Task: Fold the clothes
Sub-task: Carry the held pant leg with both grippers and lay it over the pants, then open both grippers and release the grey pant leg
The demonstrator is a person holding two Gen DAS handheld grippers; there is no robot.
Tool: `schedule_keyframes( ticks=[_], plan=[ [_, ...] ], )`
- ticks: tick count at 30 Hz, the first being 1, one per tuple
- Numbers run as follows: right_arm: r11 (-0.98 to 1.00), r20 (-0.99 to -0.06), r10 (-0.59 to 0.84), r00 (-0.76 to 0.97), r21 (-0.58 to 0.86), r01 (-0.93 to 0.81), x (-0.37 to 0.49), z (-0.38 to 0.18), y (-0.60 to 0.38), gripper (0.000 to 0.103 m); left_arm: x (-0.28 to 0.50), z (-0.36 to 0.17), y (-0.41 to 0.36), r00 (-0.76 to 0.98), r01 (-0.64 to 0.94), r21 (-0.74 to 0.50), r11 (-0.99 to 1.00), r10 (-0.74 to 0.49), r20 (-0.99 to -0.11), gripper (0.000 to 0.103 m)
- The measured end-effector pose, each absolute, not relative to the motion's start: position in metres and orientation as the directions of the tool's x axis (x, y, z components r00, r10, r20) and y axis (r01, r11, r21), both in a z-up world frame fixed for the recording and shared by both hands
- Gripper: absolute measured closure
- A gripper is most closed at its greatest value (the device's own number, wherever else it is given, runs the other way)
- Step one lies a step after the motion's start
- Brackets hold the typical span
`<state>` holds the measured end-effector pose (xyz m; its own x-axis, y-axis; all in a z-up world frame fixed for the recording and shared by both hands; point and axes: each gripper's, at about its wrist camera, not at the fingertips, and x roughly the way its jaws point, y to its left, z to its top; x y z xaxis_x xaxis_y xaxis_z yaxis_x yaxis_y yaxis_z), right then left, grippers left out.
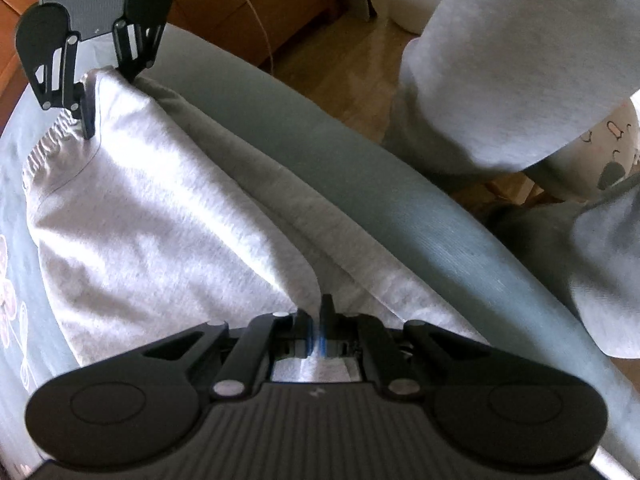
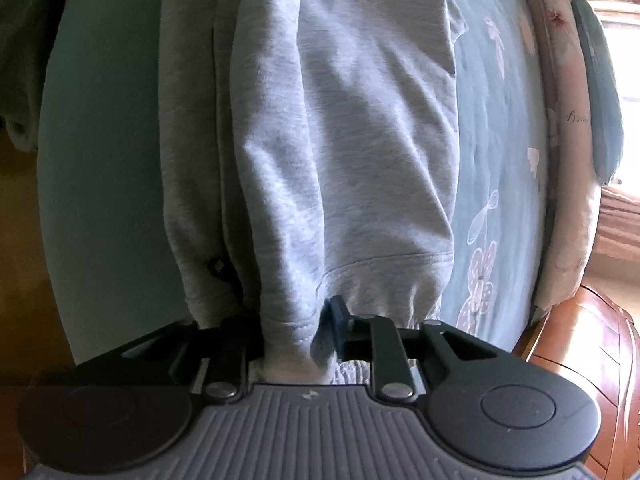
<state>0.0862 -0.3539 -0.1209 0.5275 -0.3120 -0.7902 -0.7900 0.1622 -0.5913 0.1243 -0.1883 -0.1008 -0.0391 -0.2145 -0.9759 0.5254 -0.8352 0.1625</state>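
Now spread flat on the bed [image 1: 360, 184], over its teal sheet: grey pants [image 1: 160, 220], lying lengthwise close to the bed's edge, with the gathered waistband [image 1: 44, 148] at the far left in the left view. Pinched at the near end by the left gripper [image 1: 316, 328], jaws shut tight on a thin raised ridge of the grey cloth, a fold running away from the tips towards the far end. Met at the far end by the right gripper [image 1: 111, 104], pointing down at the waistband corner with its jaws apart; one fingertip resting on the cloth near the elastic, the other at the folded corner, cloth bunched between them but not squeezed. Confirmed from the right view: a thick bundle of waistband filling the gap, one finger partly hidden behind it. Printed with pale flowers [image 2: 480, 272] on the sheet just right of the pants. Standing beside the bed at the right of the left view: a person's leg [image 1: 500, 60] in grey cloth, on a wooden floor [image 1: 352, 52]. Further off, a wooden cabinet [image 1: 260, 0].
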Motion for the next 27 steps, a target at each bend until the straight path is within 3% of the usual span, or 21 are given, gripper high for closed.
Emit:
schedule_keyframes(
  ticks=[2, 6, 10, 13, 15, 18, 21, 27],
  plan=[
    [0.181, -0.789, -0.322, 0.523, -0.594, -0.784, 0.086, -0.117, -0.352, 0.071, 0.125, -0.103, -0.187, -0.038, 0.541, 0.162, -0.825, -0.216, -0.976, 0.101],
    [0.208, -0.784, -0.341, 0.519, -0.601, -0.772, 0.079, -0.1, -0.347, 0.046, 0.127, -0.104, -0.185, -0.042, 0.575, 0.156, -0.803, -0.22, -0.975, 0.101],
    [0.289, -0.834, -0.33, 0.442, -0.535, -0.794, 0.063, -0.073, -0.346, 0.045, 0.129, -0.103, -0.184, -0.049, 0.611, 0.151, -0.777, -0.227, -0.973, 0.099],
    [0.461, -0.878, -0.3, 0.372, -0.475, -0.75, 0.052, -0.047, -0.347, 0.048, 0.128, -0.099, -0.182, -0.045, 0.622, 0.166, -0.765, -0.247, -0.968, 0.099],
    [0.595, -0.897, -0.255, 0.36, -0.44, -0.673, 0.06, -0.029, -0.346, 0.062, 0.128, -0.096, -0.181, -0.046, 0.635, 0.17, -0.754, -0.256, -0.966, 0.099],
    [0.761, -0.909, -0.146, 0.39, -0.355, -0.543, 0.078, -0.009, -0.331, 0.07, 0.126, -0.095, -0.18, -0.042, 0.642, 0.18, -0.746, -0.268, -0.963, 0.099],
    [0.827, -0.913, -0.081, 0.4, -0.285, -0.484, 0.103, -0.024, -0.322, 0.079, 0.125, -0.096, -0.178, -0.035, 0.644, 0.191, -0.74, -0.279, -0.96, 0.099],
    [0.856, -0.964, -0.075, 0.255, -0.193, -0.48, 0.103, -0.085, -0.325, 0.08, 0.12, -0.097, -0.179, -0.035, 0.686, 0.192, -0.702, -0.296, -0.955, 0.099]
  ],
)
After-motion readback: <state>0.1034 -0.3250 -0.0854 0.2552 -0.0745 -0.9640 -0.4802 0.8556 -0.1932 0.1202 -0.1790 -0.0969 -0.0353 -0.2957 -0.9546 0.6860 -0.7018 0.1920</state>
